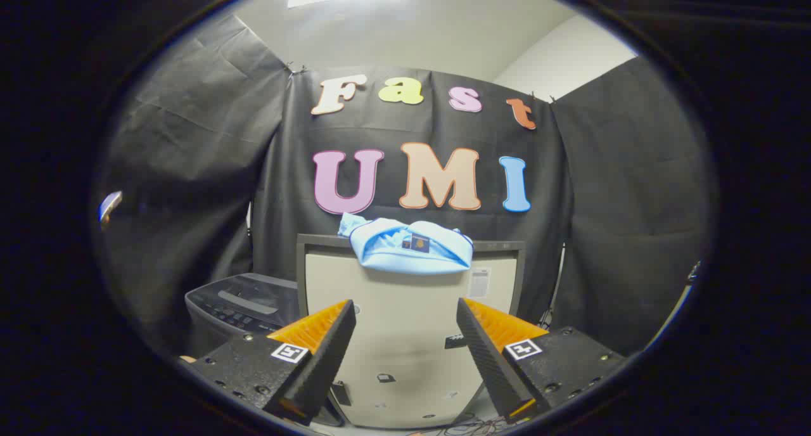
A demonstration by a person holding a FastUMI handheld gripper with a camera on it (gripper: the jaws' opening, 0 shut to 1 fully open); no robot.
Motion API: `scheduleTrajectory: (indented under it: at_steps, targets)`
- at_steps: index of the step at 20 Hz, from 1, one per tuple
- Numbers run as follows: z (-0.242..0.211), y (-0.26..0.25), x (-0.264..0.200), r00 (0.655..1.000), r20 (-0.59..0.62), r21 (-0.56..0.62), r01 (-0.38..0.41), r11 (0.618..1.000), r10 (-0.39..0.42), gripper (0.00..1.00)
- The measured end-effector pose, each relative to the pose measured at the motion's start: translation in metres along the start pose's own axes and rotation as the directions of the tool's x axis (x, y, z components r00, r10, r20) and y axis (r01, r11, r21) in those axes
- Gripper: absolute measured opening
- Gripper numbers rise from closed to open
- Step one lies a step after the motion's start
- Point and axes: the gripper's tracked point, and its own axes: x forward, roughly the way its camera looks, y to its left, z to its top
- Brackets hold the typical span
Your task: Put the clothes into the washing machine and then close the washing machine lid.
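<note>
Blue garment (pixel 410 251) atop cabinet (pixel 405 334), beyond spread hand-held gripper (pixel 405 319).

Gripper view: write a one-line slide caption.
Open hand-held gripper faces a light blue garment draped atop a cream cabinet, grey washing machine beside.

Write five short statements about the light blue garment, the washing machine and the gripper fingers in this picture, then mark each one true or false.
1. The light blue garment lies on top of the upright cream panel. True.
2. The hand-held gripper is shut on the garment. False: its fingers stand apart with nothing between them, and the garment is beyond them.
3. The dark washing machine stands beside the cream panel, behind one finger. True.
4. The garment is already inside the washing machine. False: it still rests on the panel's top edge.
5. The garment is red. False: it is light blue, with a small dark patch on it.
</note>
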Motion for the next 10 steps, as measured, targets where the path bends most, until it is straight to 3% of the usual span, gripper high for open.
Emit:
scheduleTrajectory:
  at_steps: [10]
  targets:
    - [0.004, 0.020, -0.008, 1.000, -0.007, 0.003, -0.012, 1.000, 0.012, 0.97]
